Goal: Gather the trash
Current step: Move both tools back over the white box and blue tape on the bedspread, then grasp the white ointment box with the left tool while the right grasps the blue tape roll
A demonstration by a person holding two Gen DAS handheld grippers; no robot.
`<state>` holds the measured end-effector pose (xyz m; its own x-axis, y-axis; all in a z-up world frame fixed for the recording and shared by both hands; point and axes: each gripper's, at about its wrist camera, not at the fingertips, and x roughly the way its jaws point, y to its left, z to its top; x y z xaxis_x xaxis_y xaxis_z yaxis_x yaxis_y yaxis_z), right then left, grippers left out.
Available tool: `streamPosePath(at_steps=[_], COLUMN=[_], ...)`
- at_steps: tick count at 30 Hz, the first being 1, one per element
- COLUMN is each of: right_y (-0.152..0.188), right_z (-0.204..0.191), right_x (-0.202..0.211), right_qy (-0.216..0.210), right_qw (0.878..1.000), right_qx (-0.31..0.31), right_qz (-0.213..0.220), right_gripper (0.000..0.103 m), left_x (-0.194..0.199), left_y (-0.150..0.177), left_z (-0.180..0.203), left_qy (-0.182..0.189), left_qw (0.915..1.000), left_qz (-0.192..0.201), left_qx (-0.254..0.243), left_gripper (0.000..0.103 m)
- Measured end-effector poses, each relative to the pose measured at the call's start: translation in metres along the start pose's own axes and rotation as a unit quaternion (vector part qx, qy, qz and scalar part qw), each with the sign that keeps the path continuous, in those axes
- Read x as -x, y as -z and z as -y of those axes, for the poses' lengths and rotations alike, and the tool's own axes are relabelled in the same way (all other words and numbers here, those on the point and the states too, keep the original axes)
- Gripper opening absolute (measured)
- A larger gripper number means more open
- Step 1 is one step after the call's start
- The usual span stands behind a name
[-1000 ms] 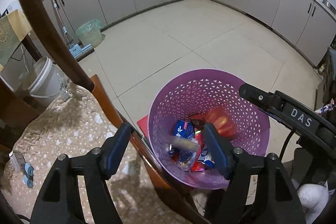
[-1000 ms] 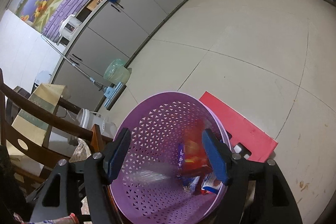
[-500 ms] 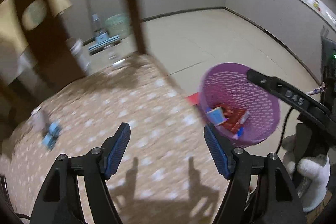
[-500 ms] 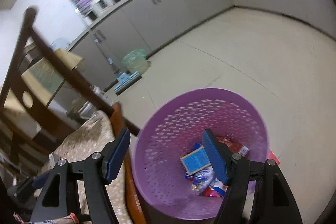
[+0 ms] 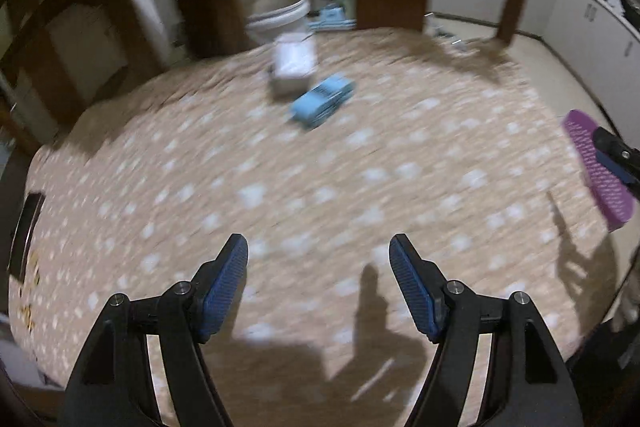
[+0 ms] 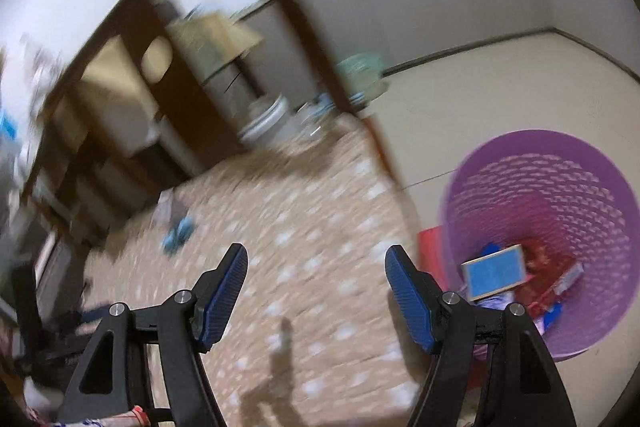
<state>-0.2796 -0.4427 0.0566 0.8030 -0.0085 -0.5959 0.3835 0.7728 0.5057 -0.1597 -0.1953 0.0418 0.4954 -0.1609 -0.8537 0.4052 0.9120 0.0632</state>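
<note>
Tools, left [image 5: 318,283] and right [image 6: 316,283], hang over the tablecloth [image 5: 360,187], fingers apart and empty.

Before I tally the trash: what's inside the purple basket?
Inside the basket: a blue box atop red wrappers. Anything beneath them is covered.

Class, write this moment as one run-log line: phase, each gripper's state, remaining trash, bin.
phase: between pickups | left gripper: open, empty | right gripper: open, empty | remaining: blue packet, white packet on table | purple basket: holds trash
</note>
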Motion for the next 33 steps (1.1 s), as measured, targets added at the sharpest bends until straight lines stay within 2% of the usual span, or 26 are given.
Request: streamPosePath(at_steps=[4,6,8,11,13,17,20,22,27,29,31,33], right_y=[0.018,0.028,0.035,0.04,0.039,0.037,0.038,0.04,0.041,0.043,0.043,0.043], right_z=[-0.035,-0.046,-0.05,-0.056,-0.055,-0.054,-0.059,-0.062,-0.067,-0.069,-0.07,-0.069], right_x=[-0.014,-0.025,-0.039,-0.047,-0.049,-0.054,-0.057,-0.059,-0.066,-0.067,-0.068,-0.068], right_qy=[0.021,0.036,0.041,0.058,0.058,0.05,0.055,0.06,0.055,0.061,0.064,0.064], right_qw=[0.996,0.993,0.99,0.986,0.985,0.986,0.983,0.981,0.975,0.974,0.973,0.973], right_qx=[0.078,0.105,0.115,0.137,0.135,0.127,0.141,0.151,0.168,0.175,0.18,0.181], right_qz=[-0.028,-0.048,-0.073,-0.081,-0.086,-0.097,-0.105,-0.111,-0.131,-0.132,-0.132,-0.131], right_gripper=[0.076,0.076,0.076,0.08,0.082,0.088,0.093,0.096,0.103,0.103,0.103,0.103], left_x=[-0.016,-0.018,-0.018,-0.022,-0.025,-0.026,-0.024,-0.019,-0.026,-0.038,-0.057,-0.077], left_y=[0.015,0.018,0.019,0.021,0.023,0.022,0.01,-0.003,-0.06,-0.086,-0.112,-0.132], left_z=[-0.027,-0.032,-0.033,-0.031,-0.032,-0.025,-0.034,-0.042,-0.046,-0.04,-0.032,-0.025], left_qy=[-0.013,-0.008,-0.009,-0.004,0.016,0.01,0.026,0.043,0.017,0.012,0.01,0.016], left_qw=[0.9994,0.9994,0.9994,0.9995,0.9992,0.9997,0.9981,0.9965,0.9983,0.9988,0.9996,0.9997], left_qz=[-0.025,-0.02,-0.017,-0.011,-0.007,-0.008,-0.032,-0.018,0.019,0.028,0.014,-0.001], left_qx=[0.02,0.028,0.029,0.03,0.035,0.022,0.047,0.069,0.053,0.038,0.022,0.017], left_gripper=[0.072,0.079,0.081,0.088,0.102,0.103,0.103,0.103,0.103,0.093,0.058,0.054])
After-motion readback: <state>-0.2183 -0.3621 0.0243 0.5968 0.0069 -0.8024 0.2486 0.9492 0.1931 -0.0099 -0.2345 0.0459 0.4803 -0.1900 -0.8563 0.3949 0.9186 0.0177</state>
